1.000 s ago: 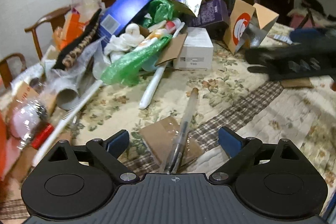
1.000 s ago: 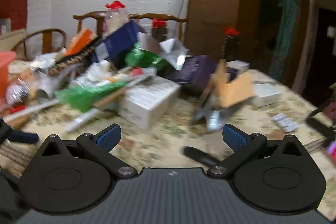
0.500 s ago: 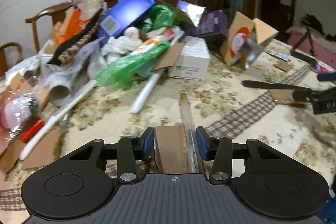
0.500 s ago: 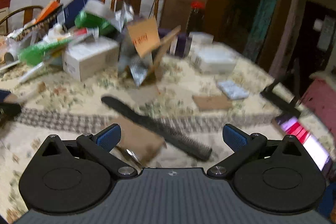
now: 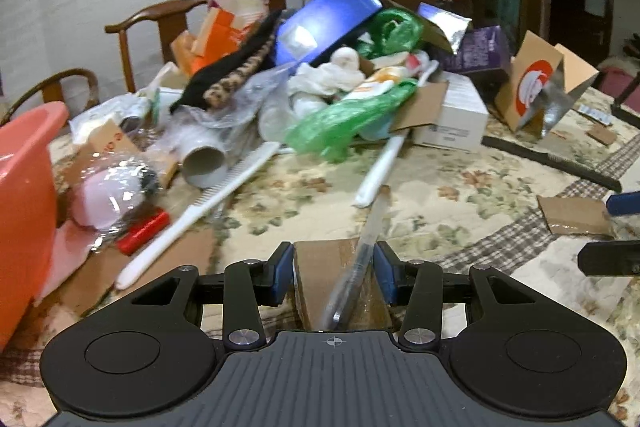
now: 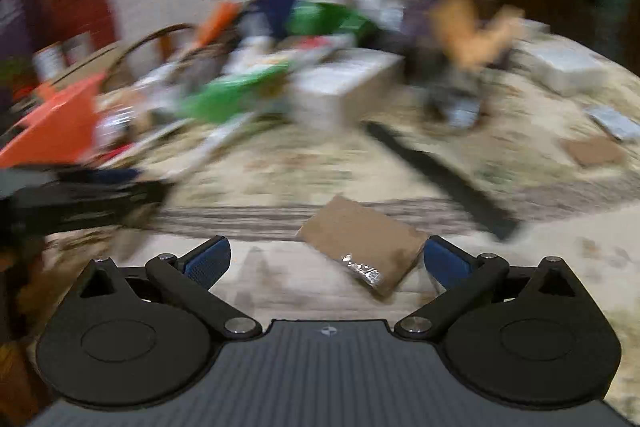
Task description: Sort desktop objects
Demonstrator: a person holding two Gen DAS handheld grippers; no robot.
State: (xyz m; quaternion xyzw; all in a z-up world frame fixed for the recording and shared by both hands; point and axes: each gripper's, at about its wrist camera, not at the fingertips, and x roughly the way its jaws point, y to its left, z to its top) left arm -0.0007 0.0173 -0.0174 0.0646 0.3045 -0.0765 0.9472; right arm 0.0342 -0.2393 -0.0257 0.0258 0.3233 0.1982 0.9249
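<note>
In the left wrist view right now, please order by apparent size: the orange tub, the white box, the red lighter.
1. orange tub, though it is nearest the camera.
2. white box.
3. red lighter, clearly smallest.

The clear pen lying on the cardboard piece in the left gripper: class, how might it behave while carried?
The clear pen looks round and smooth, so it may roll or slide off the cardboard piece. Only the cardboard's edges seem pinched by the left gripper. The thin cardboard could also bow under the squeeze.
</note>
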